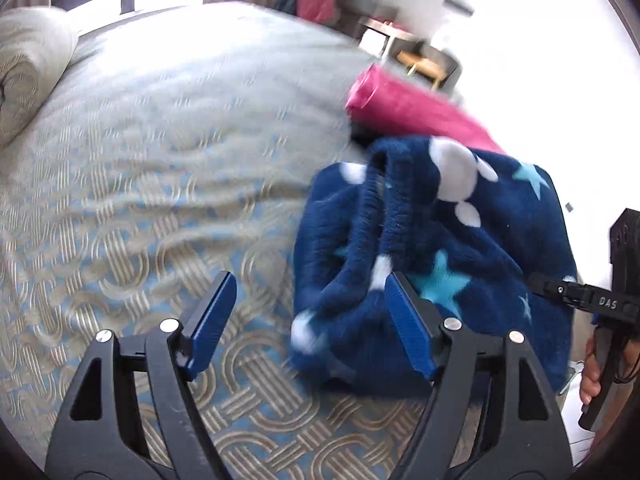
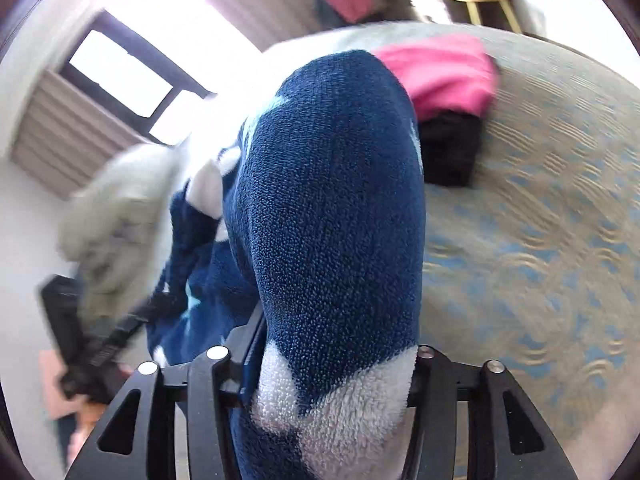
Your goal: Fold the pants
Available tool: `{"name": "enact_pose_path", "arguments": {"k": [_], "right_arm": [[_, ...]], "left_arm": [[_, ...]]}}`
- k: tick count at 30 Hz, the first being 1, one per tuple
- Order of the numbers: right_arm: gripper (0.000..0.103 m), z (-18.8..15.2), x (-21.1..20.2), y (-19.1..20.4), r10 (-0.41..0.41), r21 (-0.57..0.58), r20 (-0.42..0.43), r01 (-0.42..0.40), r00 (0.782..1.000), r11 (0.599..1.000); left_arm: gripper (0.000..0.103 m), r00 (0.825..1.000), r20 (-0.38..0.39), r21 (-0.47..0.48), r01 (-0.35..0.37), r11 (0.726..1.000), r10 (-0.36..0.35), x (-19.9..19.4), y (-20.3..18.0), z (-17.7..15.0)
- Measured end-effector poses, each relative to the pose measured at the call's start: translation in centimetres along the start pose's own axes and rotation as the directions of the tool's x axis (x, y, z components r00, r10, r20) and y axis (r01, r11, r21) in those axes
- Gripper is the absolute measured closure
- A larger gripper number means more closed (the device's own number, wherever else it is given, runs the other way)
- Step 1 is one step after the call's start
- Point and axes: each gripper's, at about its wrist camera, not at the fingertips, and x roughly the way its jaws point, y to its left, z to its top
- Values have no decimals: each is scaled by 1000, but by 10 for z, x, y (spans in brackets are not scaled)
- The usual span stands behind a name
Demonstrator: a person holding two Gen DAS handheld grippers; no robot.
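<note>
Left gripper (image 1: 312,320): its blue pads are standing wide apart with only bedspread showing between them; the right-hand pad (image 1: 410,332) is lying against the near left edge of the pants, but nothing is being pinched.
Right gripper (image 2: 332,364): its fingers are hidden behind thick fleece that is filling the gap between them, so it appears to be gripping a fold of the pants; in the left wrist view its black body is showing at the right edge, with a person's hand (image 1: 592,372) wrapped around the handle.
Pants (image 1: 432,248): navy fleece with white dots and pale blue stars, lying bunched in a rough bundle near the bed's right edge, the ribbed waistband facing up; in the right wrist view a fold is rising straight up from the jaws.
Bed (image 1: 140,184): carrying everything, covered in a pale blue and gold patterned spread.
Black garment (image 2: 450,148): lying just beyond the pants, towards the far right edge.
Pink cloth (image 1: 404,104): lying on top of the black garment, touching it.
Pillow (image 1: 28,76): sitting at the far left corner.
</note>
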Motion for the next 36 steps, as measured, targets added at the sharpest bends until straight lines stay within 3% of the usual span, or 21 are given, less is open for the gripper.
{"name": "enact_pose_path", "arguments": {"k": [2,4,5,8,10,12,14,18,21,25,36], "right_arm": [[50,-7,12,-21,-135,22,-47,136,990,990],[48,-16,1,-28,-111,7,5,110,994,994],[46,-20,-8,-25,-141,-29,40,143,989,989],[42,-37,-41,4,-277,-156,199,310,940,938],[33,-58,-64,37,-289,-232,292,360,912,904],[25,-75,-80,56,-269,-274,342,369,900,888],[24,-92,-91,86,-248,-296,368,366,896,883],[24,-126,-110,117,-158,-319,331,268,930,909],[23,-140,-116,134,-153,-347,333,271,931,898],[23,-163,-138,138,-184,-355,358,316,915,880],[22,-186,-185,121,-195,-278,381,313,904,908]], "left_arm": [[26,999,-5,-30,37,999,-37,-5,9,-20],[25,998,8,-61,56,997,-55,-19,10,-45],[23,998,27,-78,66,995,-65,-32,10,-57],[16,993,101,-89,74,993,-65,-67,1,-80],[15,989,143,-65,50,997,-40,-88,-14,-86],[12,985,175,-35,17,999,-10,-109,-34,-92],[7,981,195,-31,12,999,-5,-122,-49,-98],[6,973,231,-6,-7,1000,9,-154,-71,-117],[6,967,252,24,-51,998,43,-174,-82,-129],[6,959,270,53,-98,994,80,-196,-94,-145],[6,951,300,92,-105,990,73,-215,-126,-166]]}}
